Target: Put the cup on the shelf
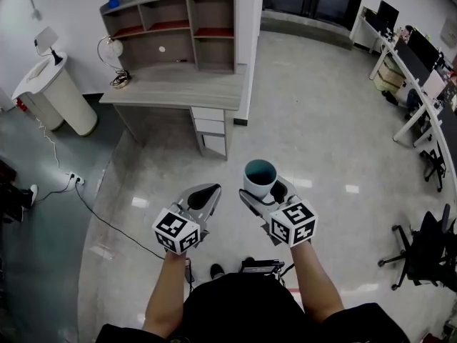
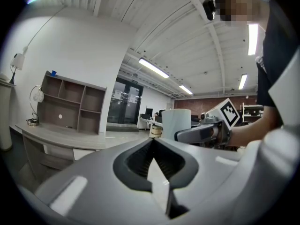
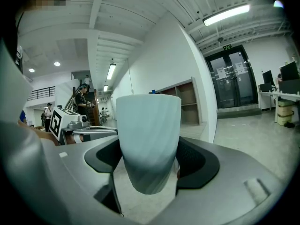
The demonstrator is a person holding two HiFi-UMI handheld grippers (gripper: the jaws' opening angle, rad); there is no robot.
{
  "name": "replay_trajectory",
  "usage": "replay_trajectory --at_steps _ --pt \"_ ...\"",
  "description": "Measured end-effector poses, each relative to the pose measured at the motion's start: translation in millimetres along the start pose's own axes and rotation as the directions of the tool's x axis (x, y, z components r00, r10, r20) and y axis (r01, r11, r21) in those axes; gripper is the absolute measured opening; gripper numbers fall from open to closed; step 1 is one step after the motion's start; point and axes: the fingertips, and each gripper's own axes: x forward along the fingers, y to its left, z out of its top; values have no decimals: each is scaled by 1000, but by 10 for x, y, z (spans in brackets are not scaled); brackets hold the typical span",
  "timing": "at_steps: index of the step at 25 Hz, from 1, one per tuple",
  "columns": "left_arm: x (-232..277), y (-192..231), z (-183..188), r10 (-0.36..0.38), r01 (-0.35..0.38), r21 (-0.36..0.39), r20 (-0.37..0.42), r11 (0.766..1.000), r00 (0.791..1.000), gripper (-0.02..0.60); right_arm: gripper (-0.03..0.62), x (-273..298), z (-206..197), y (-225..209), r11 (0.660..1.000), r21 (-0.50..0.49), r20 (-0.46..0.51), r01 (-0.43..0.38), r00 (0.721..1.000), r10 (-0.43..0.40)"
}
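Note:
A white cup (image 1: 259, 177) with a teal inside stands upright between the jaws of my right gripper (image 1: 263, 189), which is shut on it. In the right gripper view the cup (image 3: 148, 139) fills the gap and both pads press its sides. My left gripper (image 1: 207, 194) hangs beside it to the left, shut with nothing in it; its jaws (image 2: 152, 146) meet at the tips. The wooden shelf (image 1: 171, 27) with several open compartments stands on a grey desk (image 1: 178, 88) far ahead at the upper left, well away from both grippers.
A white bin (image 1: 53, 95) stands left of the desk, and a small fan (image 1: 111, 52) sits on the desk's left end. A cable (image 1: 93, 206) runs across the floor at the left. Office desks (image 1: 414, 63) and chairs (image 1: 428, 249) line the right side.

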Motion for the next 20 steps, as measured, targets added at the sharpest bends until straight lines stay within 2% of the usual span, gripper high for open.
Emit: replay_trajectory --at_steps 4,14,20 --pt "10 -52 -57 -18 19 23 -27 1000 999 0 365 -9 -1 -20 1000 29 6 -7 1000 7" --pt "30 34 -58 57 -57 0 -18 998 998 0 365 -55 -25 -89 999 41 8 -20 1000 19" --pt "129 -3 -45 73 -73 -10 -10 997 997 0 365 -115 -20 -200 999 43 6 -28 1000 28"
